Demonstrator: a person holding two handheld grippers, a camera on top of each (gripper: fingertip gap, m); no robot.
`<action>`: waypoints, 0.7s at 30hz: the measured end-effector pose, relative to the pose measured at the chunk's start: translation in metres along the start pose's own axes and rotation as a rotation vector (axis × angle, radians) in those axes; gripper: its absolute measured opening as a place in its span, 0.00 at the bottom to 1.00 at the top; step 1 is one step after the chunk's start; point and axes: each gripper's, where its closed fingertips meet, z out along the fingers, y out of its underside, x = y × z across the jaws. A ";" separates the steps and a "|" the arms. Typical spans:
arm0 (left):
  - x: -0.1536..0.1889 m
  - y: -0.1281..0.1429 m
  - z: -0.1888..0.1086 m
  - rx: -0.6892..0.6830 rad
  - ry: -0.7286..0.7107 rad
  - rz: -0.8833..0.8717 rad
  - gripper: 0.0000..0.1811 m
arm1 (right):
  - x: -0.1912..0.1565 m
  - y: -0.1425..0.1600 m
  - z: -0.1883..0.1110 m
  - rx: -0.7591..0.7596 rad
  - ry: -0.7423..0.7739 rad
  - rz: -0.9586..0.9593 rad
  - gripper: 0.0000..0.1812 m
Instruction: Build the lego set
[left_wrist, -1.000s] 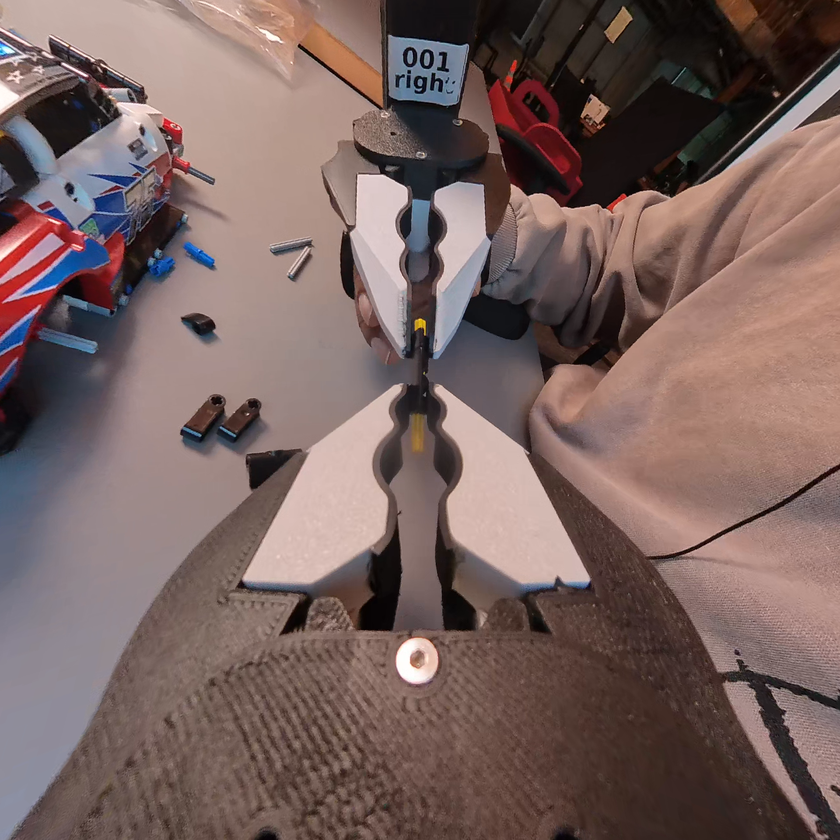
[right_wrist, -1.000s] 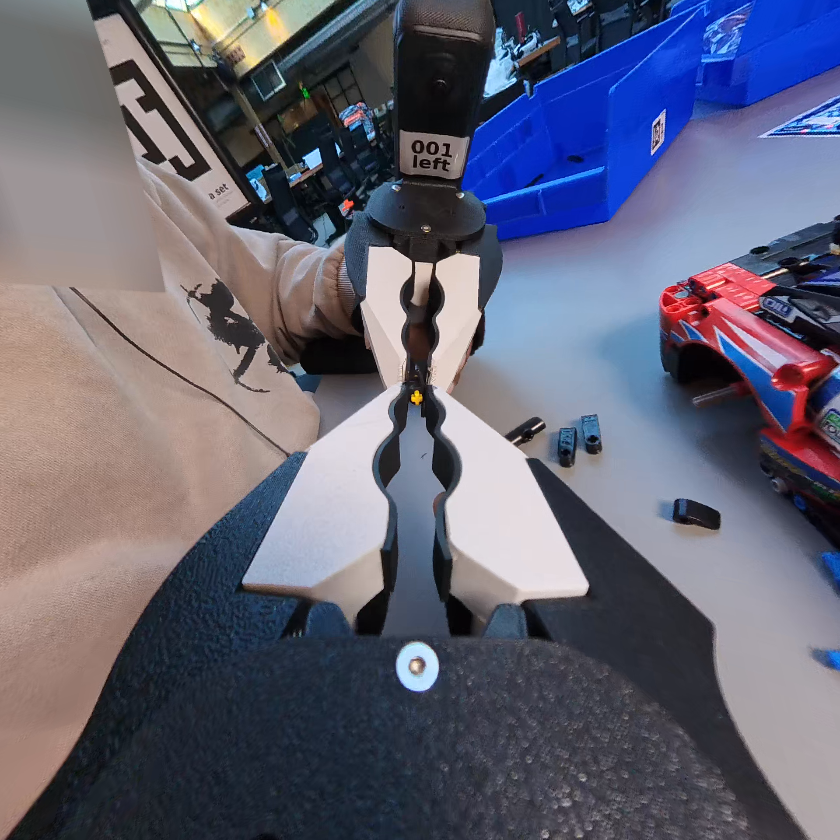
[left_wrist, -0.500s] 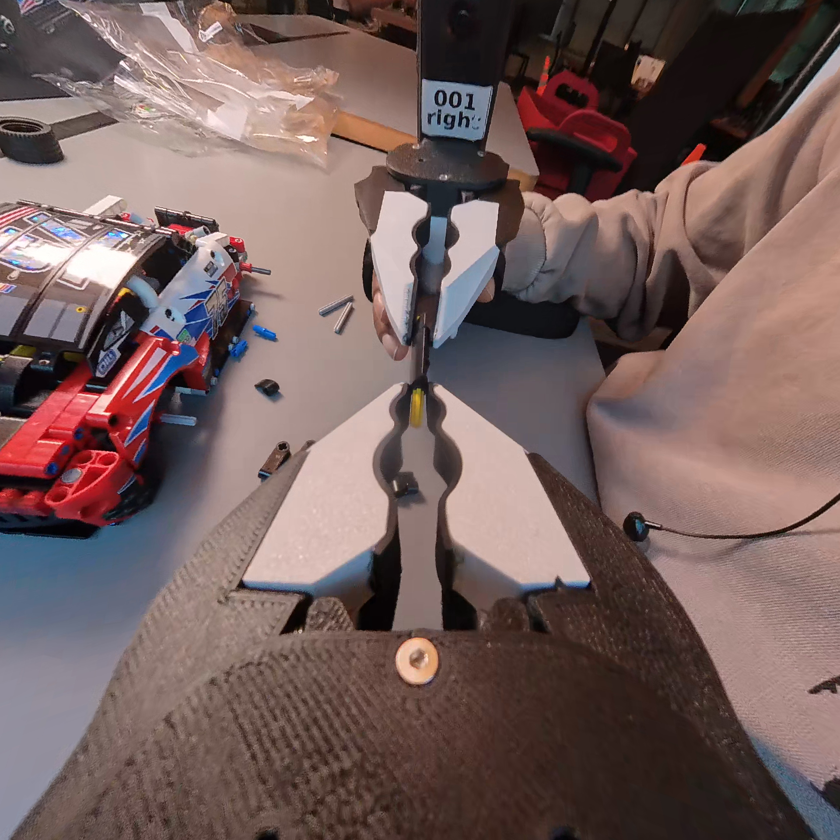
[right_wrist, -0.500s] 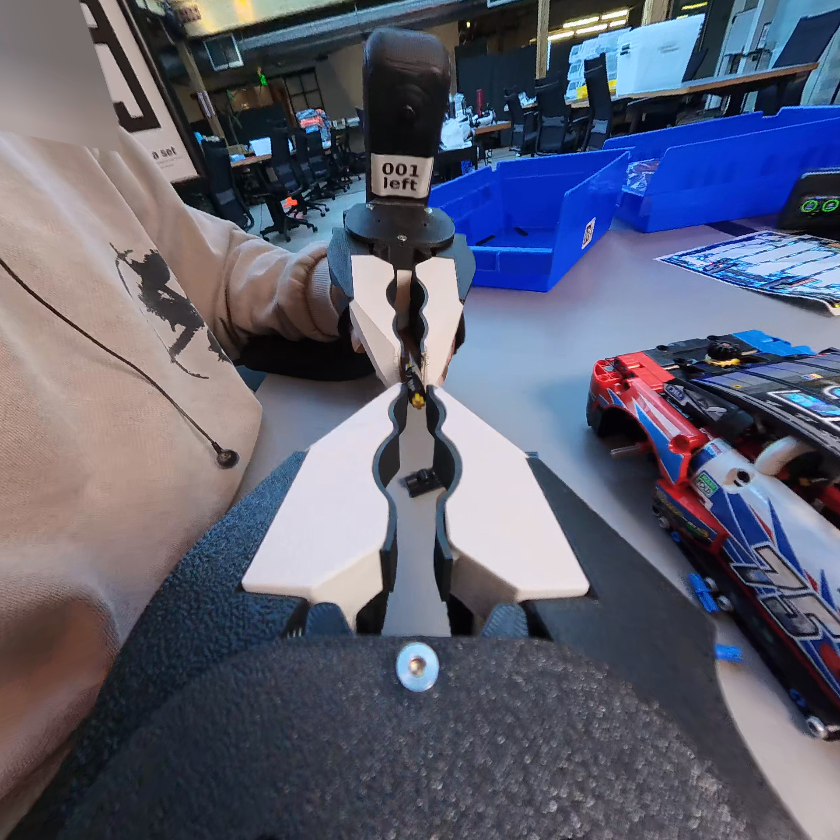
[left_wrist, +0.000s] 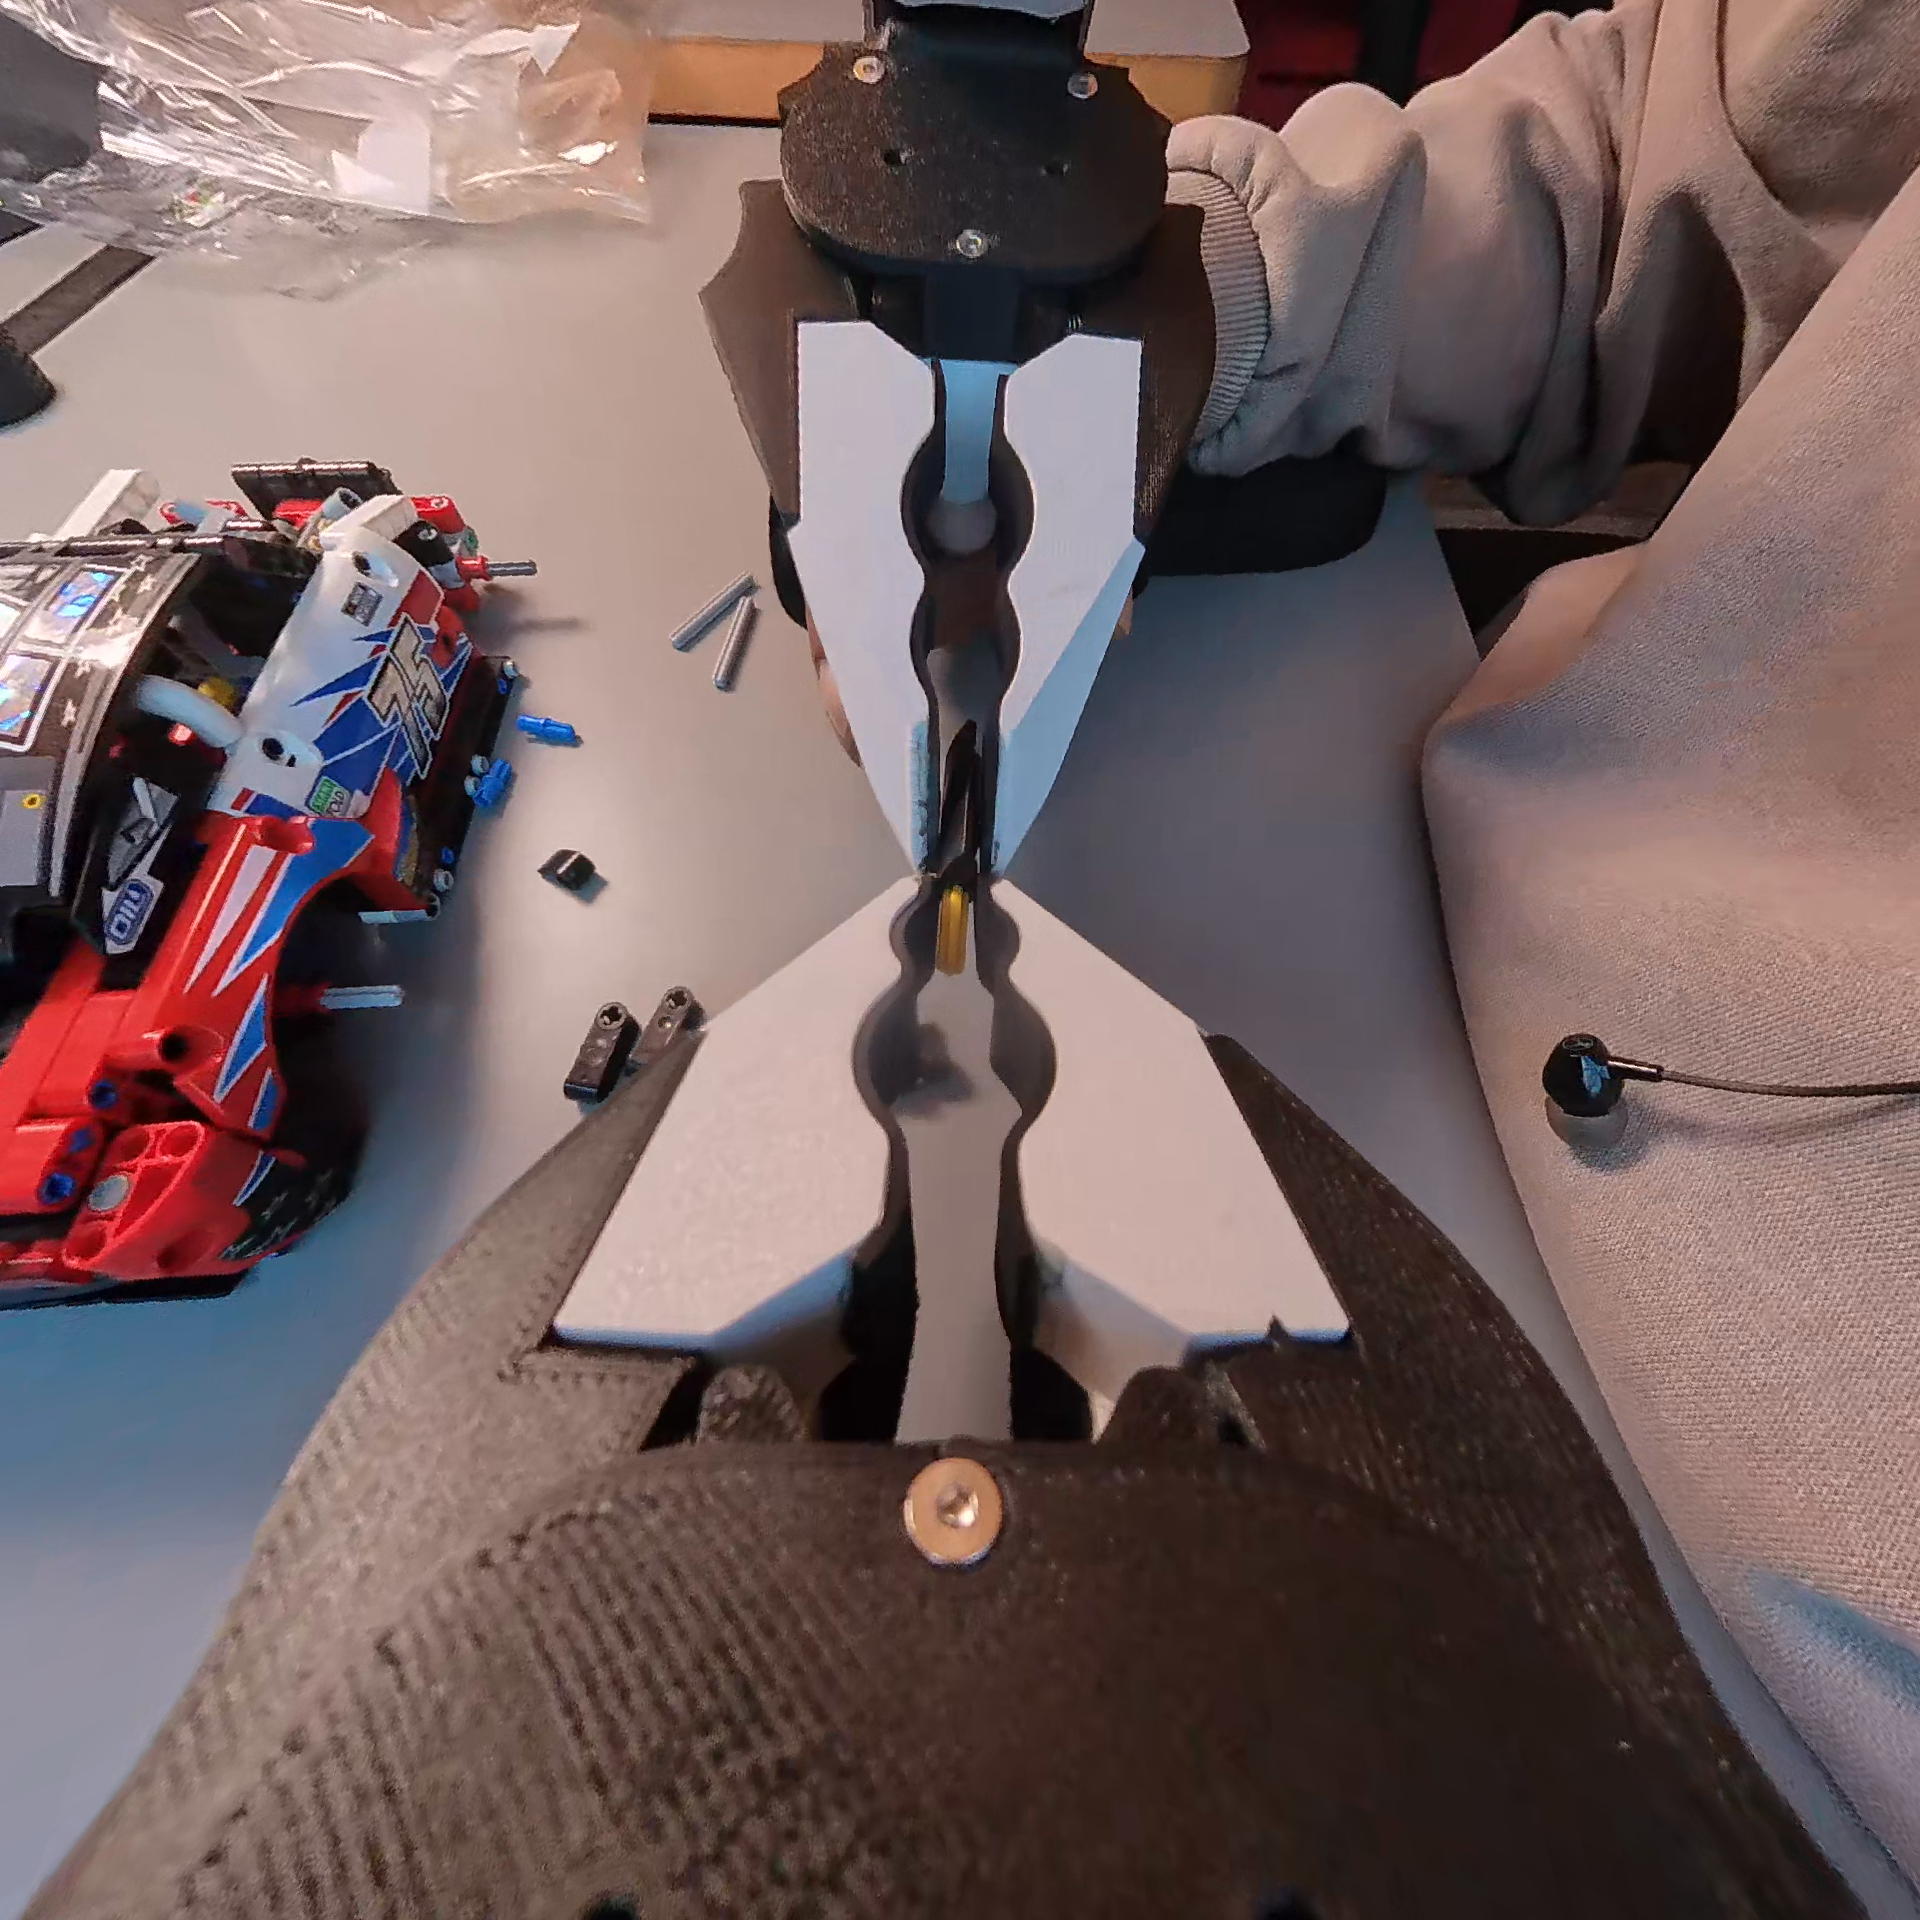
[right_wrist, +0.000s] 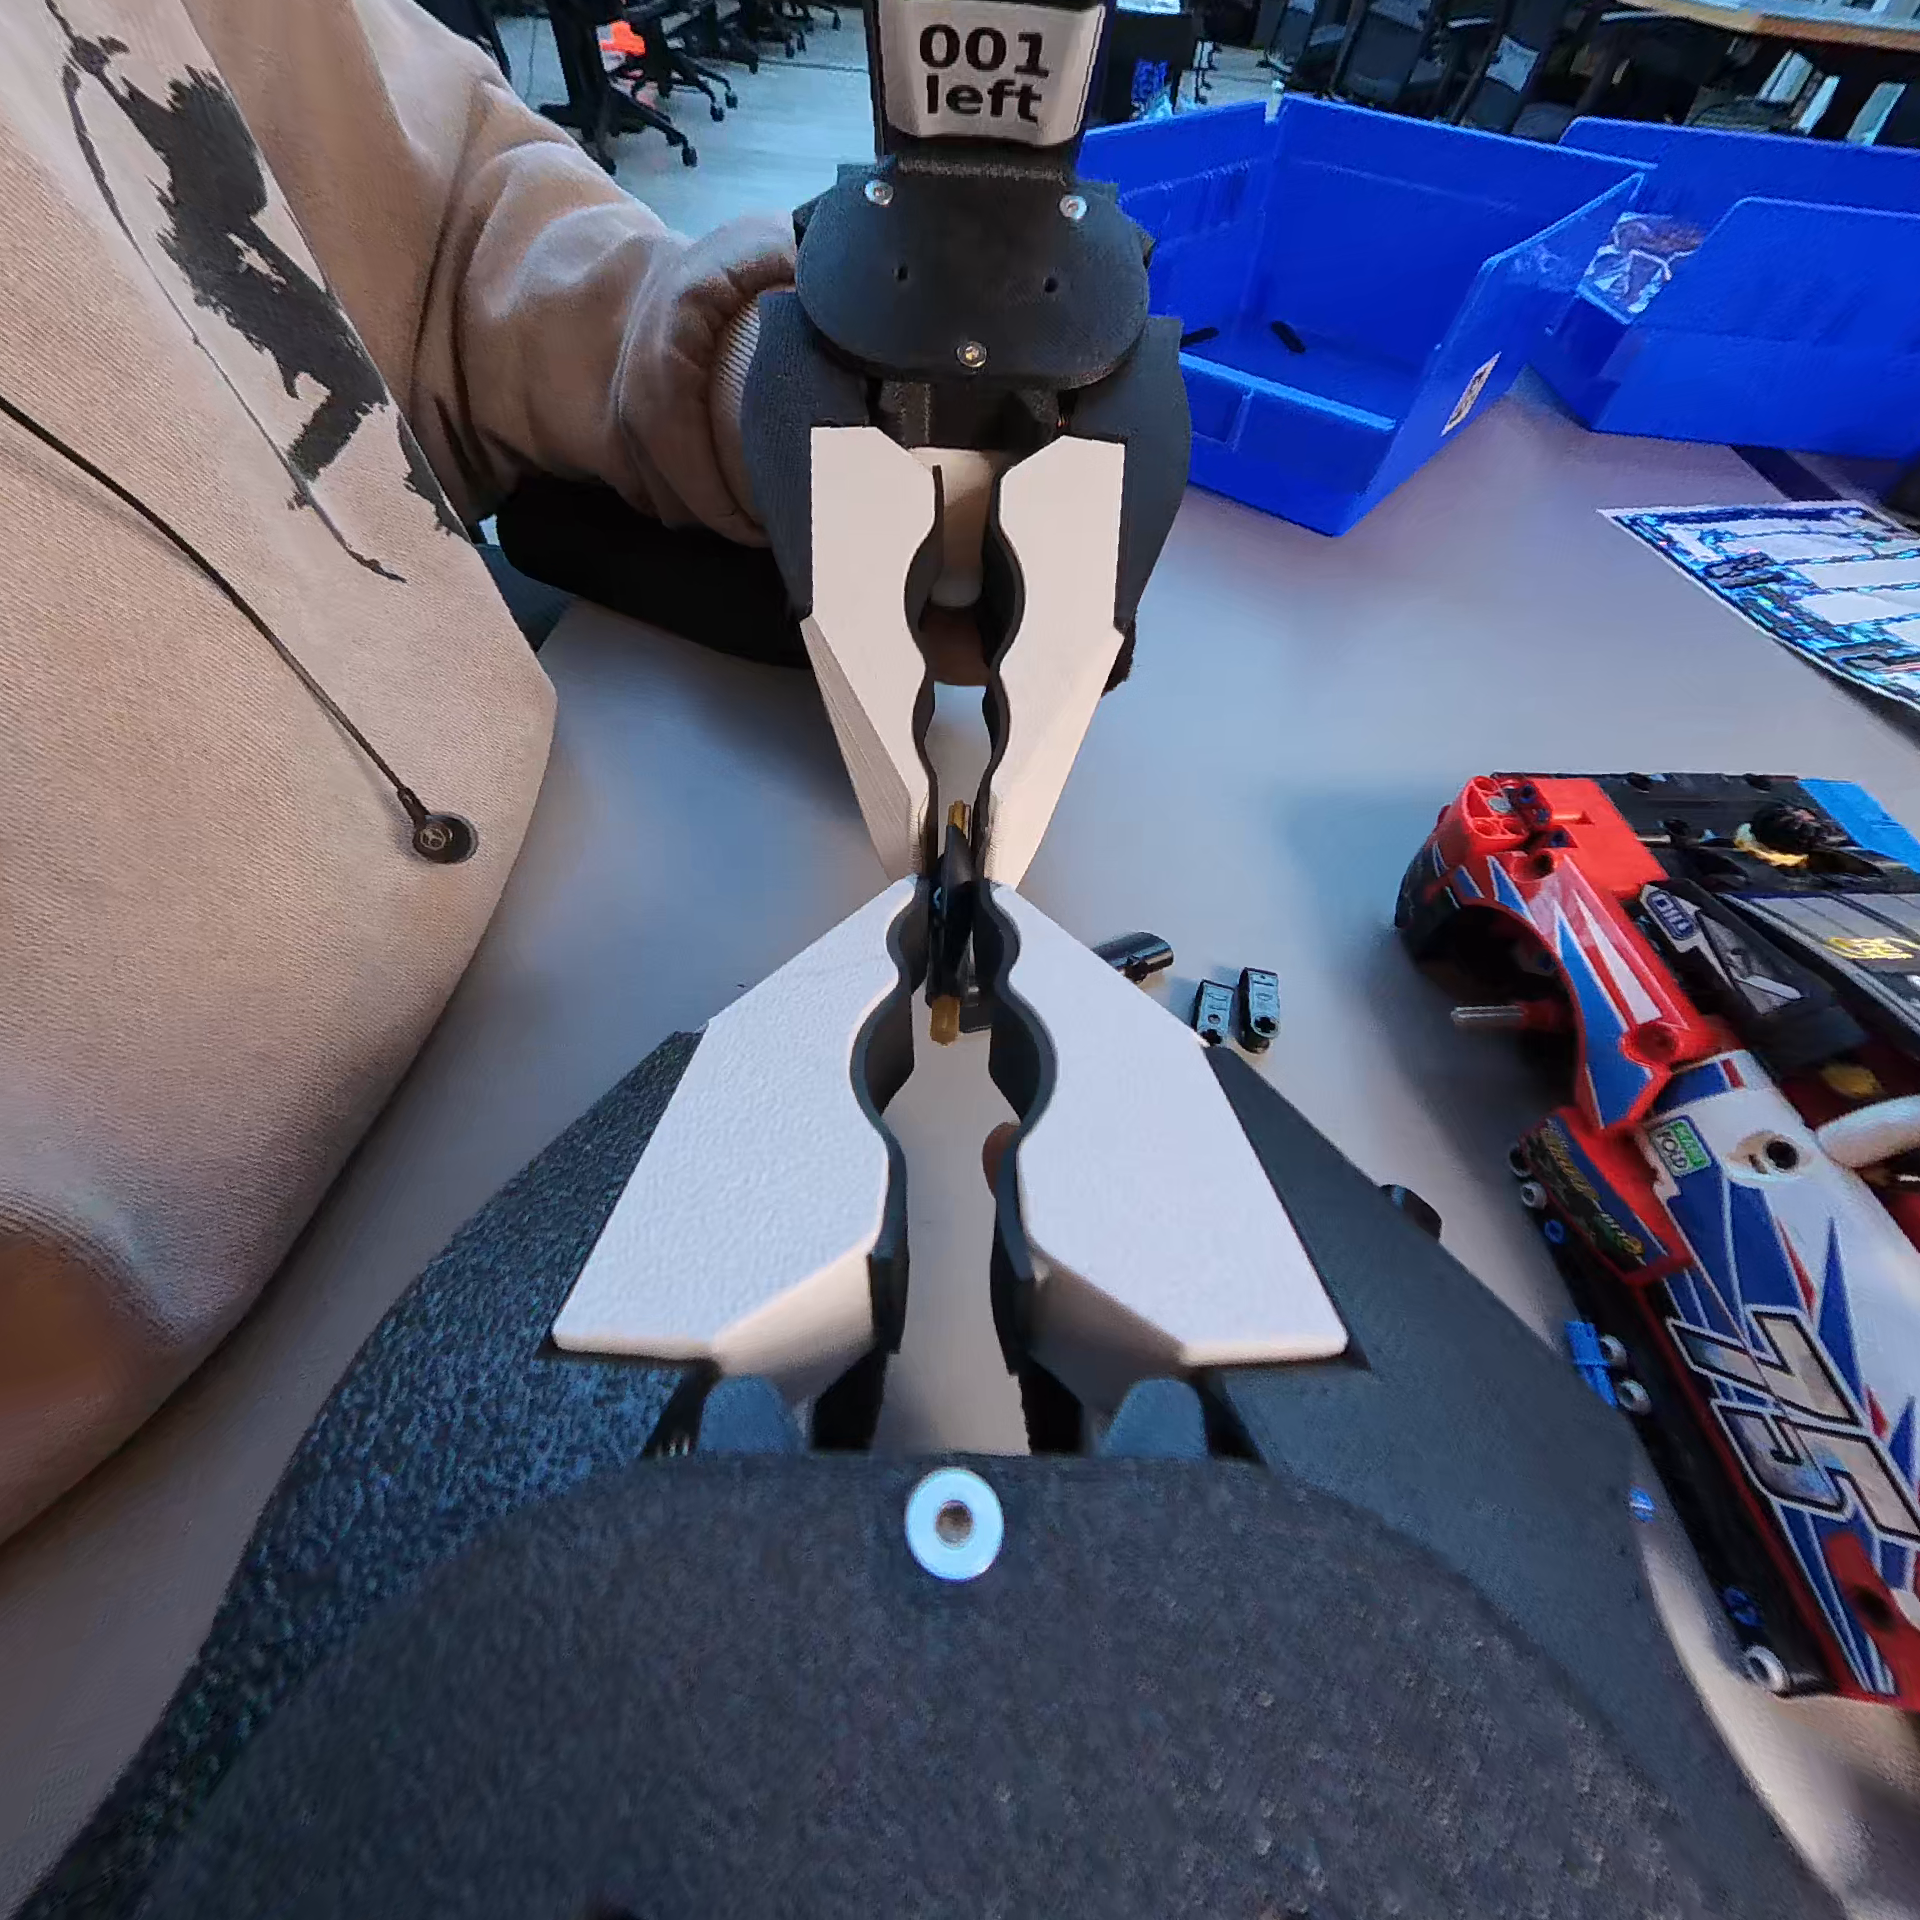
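Lego car (left_wrist: 197, 862), red, white and blue, sits at the left of the grey table (left_wrist: 1195, 883) in the left wrist view, with a crumpled clear plastic bag (left_wrist: 343, 135) behind it. Loose parts lie between the car and the grippers: two grey axles (left_wrist: 717, 623) side by side, one blue pin (left_wrist: 548, 728), one small black curved piece (left_wrist: 571, 869), and two black connectors (left_wrist: 632, 1039) touching each other (a further dark piece shows blurred through the gap in the left gripper's fingers, too unclear to name).

At the centre the two grippers meet tip to tip. The left gripper (left_wrist: 948, 902) is closed narrow on a yellow piece (left_wrist: 948, 925), pinched right at its fingertips. Facing it, the right gripper (left_wrist: 951, 847) is likewise closed narrow, clamped on a thin black piece (left_wrist: 958, 795) that reaches down to touch the yellow one. From the right wrist view, the black piece (right_wrist: 951, 935) runs between the right gripper (right_wrist: 948, 896) and the left gripper (right_wrist: 954, 847), with a yellow end showing at each tip.

Further right, a person's beige sleeve (left_wrist: 1455, 239) fills the frame edge. In the right wrist view two blue bins (right_wrist: 1351, 312) stand at the back right, and one printed sheet (right_wrist: 1787, 582) lies just in front of them.
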 end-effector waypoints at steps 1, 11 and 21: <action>-0.001 -0.002 0.000 0.014 -0.001 -0.006 0.03 | 0.001 -0.001 -0.001 0.007 0.003 0.004 0.03; 0.000 -0.001 -0.002 0.029 0.008 -0.007 0.02 | 0.000 -0.001 0.001 0.008 -0.005 0.018 0.03; -0.062 0.004 0.002 -0.015 -0.175 -0.172 0.09 | 0.072 -0.008 -0.089 0.116 0.254 0.063 0.02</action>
